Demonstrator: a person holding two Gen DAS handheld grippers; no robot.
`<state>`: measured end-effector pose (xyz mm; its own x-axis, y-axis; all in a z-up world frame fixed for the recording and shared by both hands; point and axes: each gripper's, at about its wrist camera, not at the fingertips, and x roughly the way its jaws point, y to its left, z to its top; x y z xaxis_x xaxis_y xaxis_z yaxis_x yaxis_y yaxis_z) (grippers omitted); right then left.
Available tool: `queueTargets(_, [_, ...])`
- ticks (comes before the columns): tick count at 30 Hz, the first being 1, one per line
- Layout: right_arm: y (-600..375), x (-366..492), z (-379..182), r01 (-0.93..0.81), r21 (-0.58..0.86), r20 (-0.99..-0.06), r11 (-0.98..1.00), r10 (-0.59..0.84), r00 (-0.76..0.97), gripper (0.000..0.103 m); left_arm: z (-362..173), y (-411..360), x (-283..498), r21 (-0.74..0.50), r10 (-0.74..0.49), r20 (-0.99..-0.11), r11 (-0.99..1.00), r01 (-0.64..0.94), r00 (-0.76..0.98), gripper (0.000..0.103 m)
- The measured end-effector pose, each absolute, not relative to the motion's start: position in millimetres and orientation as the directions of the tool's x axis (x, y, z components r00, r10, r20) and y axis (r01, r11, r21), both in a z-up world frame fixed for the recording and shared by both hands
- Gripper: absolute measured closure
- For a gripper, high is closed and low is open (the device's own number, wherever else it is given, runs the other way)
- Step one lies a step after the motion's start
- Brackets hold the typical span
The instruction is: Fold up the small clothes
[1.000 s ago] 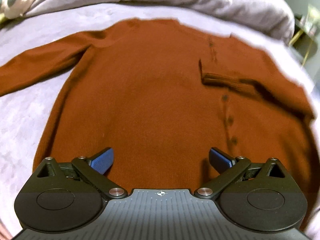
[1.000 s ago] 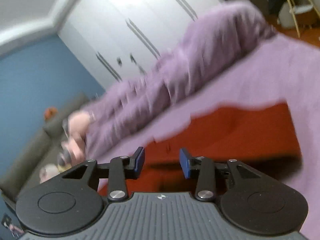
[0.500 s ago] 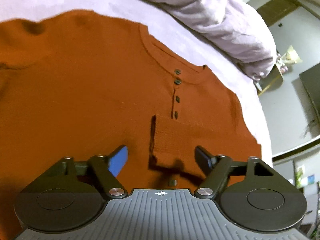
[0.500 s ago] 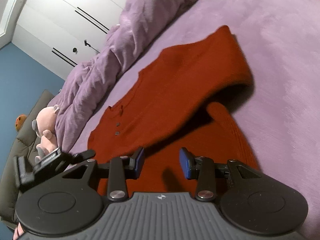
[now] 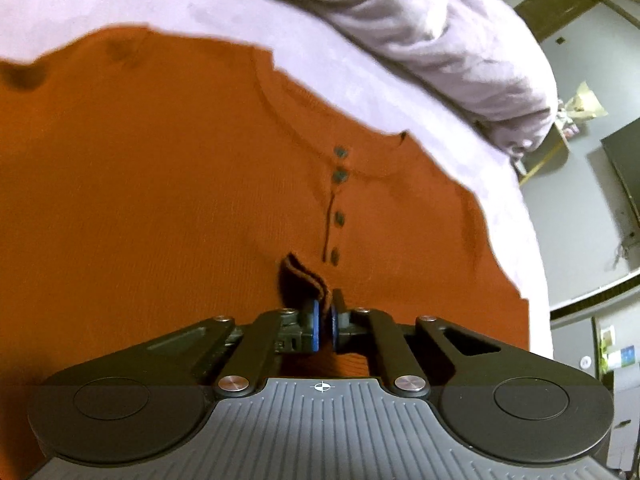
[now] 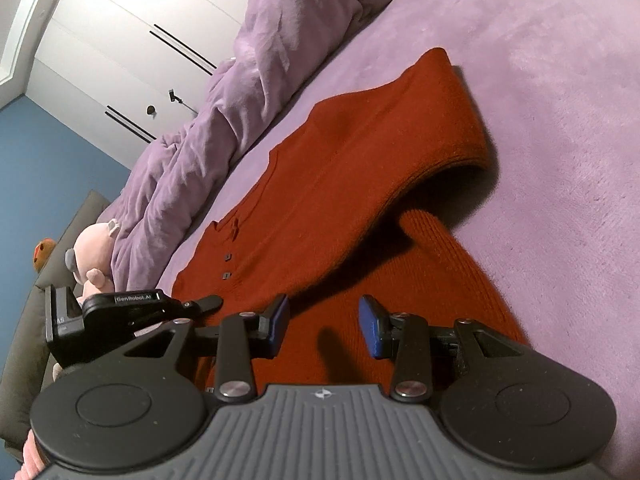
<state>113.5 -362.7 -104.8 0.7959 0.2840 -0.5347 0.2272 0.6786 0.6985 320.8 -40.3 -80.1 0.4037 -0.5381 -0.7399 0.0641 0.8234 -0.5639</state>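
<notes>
Since half a second ago, left gripper (image 5: 325, 316) has closed its blue pads on the ribbed sleeve cuff (image 5: 304, 276), just below the button placket (image 5: 338, 204). Rust knit sweater (image 6: 340, 184) lies flat on the plush purple bedspread (image 6: 560, 80). Right gripper (image 6: 324, 326) hovers low over its hem, jaws parted.

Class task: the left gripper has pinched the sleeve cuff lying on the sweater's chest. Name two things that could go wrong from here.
1. The left gripper holds only the edge of the cuff, so it may slip out when pulled.
2. The right gripper is open above the rust-red sweater, pinning nothing, so the body may drag across the purple bedspread.
</notes>
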Motion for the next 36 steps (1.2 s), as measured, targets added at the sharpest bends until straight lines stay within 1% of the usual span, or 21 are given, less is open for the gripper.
queueTargets(3, [-367.7, 113.4, -103.6, 0.24, 0.693, -0.539, 0.68, 0.267, 0.799, 0.065, -53.8, -31.9, 326.3, -0.542, -0.523, -0.704, 0.833, 0.112, 0.48, 0.096])
queueTargets(5, [-374.3, 113.8, -101.1, 0.267, 0.68, -0.548, 0.683, 0.23, 0.804, 0.065, -33.3, -18.5, 330.2, -0.493, -0.474, -0.681, 0.86, 0.128, 0.558, 0.096])
queueTargets(6, [-377.5, 114.3, -100.1, 0.286, 0.669, -0.555, 0.686, 0.206, 0.806, 0.065, -25.9, -10.3, 333.1, -0.46, -0.436, -0.672, 0.879, 0.124, 0.598, 0.096])
queueTargets(8, [-386.6, 116.2, -96.6, 0.346, 0.637, -0.576, 0.688, 0.127, 0.807, 0.065, -17.4, 5.9, 340.1, -0.354, -0.32, -0.678, 0.931, 0.088, 0.662, 0.096])
queueTargets(10, [-394.2, 118.5, -95.7, 0.371, 0.654, -0.573, 0.66, 0.111, 0.812, 0.065, -16.5, 17.5, 343.2, -0.266, -0.238, -0.687, 0.962, 0.067, 0.686, 0.096])
queueTargets(11, [-396.6, 120.3, -96.6, 0.374, 0.684, -0.563, 0.627, 0.127, 0.816, 0.064, -18.0, 23.1, 343.8, -0.258, -0.231, -0.69, 0.964, 0.065, 0.686, 0.096])
queueTargets(12, [-397.0, 122.6, -97.7, 0.365, 0.713, -0.548, 0.599, 0.15, 0.823, 0.06, -20.2, 27.3, 343.7, -0.269, -0.237, -0.691, 0.961, 0.061, 0.683, 0.096])
queueTargets(14, [-392.3, 129.3, -99.8, 0.329, 0.754, -0.514, 0.568, 0.198, 0.835, 0.055, -27.5, 34.2, 343.5, -0.296, -0.254, -0.693, 0.954, 0.055, 0.675, 0.096])
queueTargets(16, [-384.8, 141.2, -101.0, 0.316, 0.757, -0.512, 0.572, 0.218, 0.831, 0.055, -34.3, 37.2, 344.1, -0.3, -0.253, -0.699, 0.953, 0.046, 0.669, 0.096])
queueTargets(18, [-380.4, 155.0, -101.3, 0.323, 0.746, -0.519, 0.582, 0.204, 0.83, 0.055, -38.6, 38.4, 343.5, -0.301, -0.244, -0.704, 0.953, 0.031, 0.667, 0.096])
queueTargets(19, [-379.4, 162.2, -101.5, 0.343, 0.737, -0.532, 0.583, 0.187, 0.826, 0.056, -39.7, 40.0, 345.0, -0.31, -0.245, -0.705, 0.951, 0.022, 0.666, 0.096])
queueTargets(20, [-380.2, 169.0, -102.4, 0.364, 0.731, -0.545, 0.578, 0.173, 0.82, 0.064, -42.3, 42.0, 348.6, -0.321, -0.25, -0.705, 0.947, 0.016, 0.663, 0.096])
queueTargets(21, [-380.4, 176.5, -103.3, 0.386, 0.724, -0.562, 0.571, 0.166, 0.81, 0.074, -42.9, 43.8, 349.0, -0.332, -0.254, -0.703, 0.943, 0.01, 0.664, 0.096])
queueTargets(22, [-378.6, 181.7, -104.6, 0.407, 0.709, -0.585, 0.576, 0.158, 0.796, 0.082, -42.0, 43.2, 350.6, -0.339, -0.257, -0.7, 0.941, 0.006, 0.666, 0.096])
queueTargets(23, [-374.6, 188.9, -102.6, 0.427, 0.665, -0.619, 0.613, 0.133, 0.774, 0.097, -41.3, 41.0, 351.9, -0.341, -0.259, -0.697, 0.94, 0.008, 0.668, 0.096])
queueTargets(24, [-370.0, 193.3, -99.2, 0.424, 0.621, -0.634, 0.66, 0.104, 0.766, 0.097, -40.1, 37.6, 352.9, -0.343, -0.265, -0.694, 0.939, 0.017, 0.67, 0.096])
queueTargets(25, [-363.2, 197.7, -92.2, 0.414, 0.545, -0.646, 0.73, 0.051, 0.762, 0.097, -38.7, 33.2, 353.5, -0.344, -0.276, -0.688, 0.938, 0.033, 0.671, 0.096])
queueTargets(27, [-357.4, 200.4, -84.8, 0.427, 0.432, -0.648, 0.794, -0.055, 0.76, 0.098, -37.5, 23.2, 353.9, -0.335, -0.29, -0.674, 0.94, 0.069, 0.679, 0.096])
queueTargets(29, [-355.5, 199.1, -84.2, 0.449, 0.384, -0.643, 0.807, -0.115, 0.757, 0.098, -36.8, 12.1, 353.0, -0.305, -0.291, -0.663, 0.946, 0.106, 0.69, 0.096])
queueTargets(33, [-347.1, 195.5, -90.6, 0.446, 0.372, -0.643, 0.814, -0.121, 0.757, 0.098, -33.8, 5.8, 352.0, -0.28, -0.29, -0.641, 0.95, 0.135, 0.711, 0.096])
queueTargets(36, [-335.3, 192.3, -88.5, 0.382, 0.35, -0.648, 0.856, -0.073, 0.758, 0.096, -29.9, 15.4, 352.5, -0.256, -0.254, -0.626, 0.96, 0.113, 0.737, 0.096])
